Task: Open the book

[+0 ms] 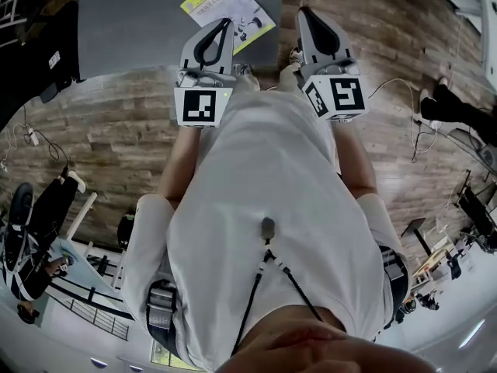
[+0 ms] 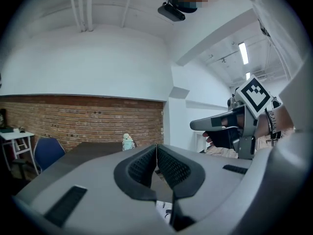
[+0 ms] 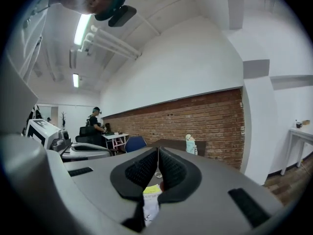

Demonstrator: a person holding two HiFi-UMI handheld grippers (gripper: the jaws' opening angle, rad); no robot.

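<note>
Wood-plank floor (image 1: pixel 116 130) around a dark grey table (image 1: pixel 132 22); a brick wall (image 2: pixel 83 119) runs behind it in both gripper views. Book (image 1: pixel 227 8) lies flat on the table near its near right corner, cover up, looks closed. Its long axis runs diagonally in the head view, upper left to lower right. Yellow-green end sits upper left; white end with a dark picture sits lower right. The yellow band carries print, too small to read. Left gripper (image 1: pixel 226 23) is held about level at the table edge, jaws closed tip to tip, nothing between them. Right gripper (image 1: pixel 304 11) is just beside it, jaws also closed and empty. The book's yellow edge shows below them in the right gripper view. Each gripper has a marker cube (image 1: pixel 202 106) with black-and-white squares, no letters.
</note>
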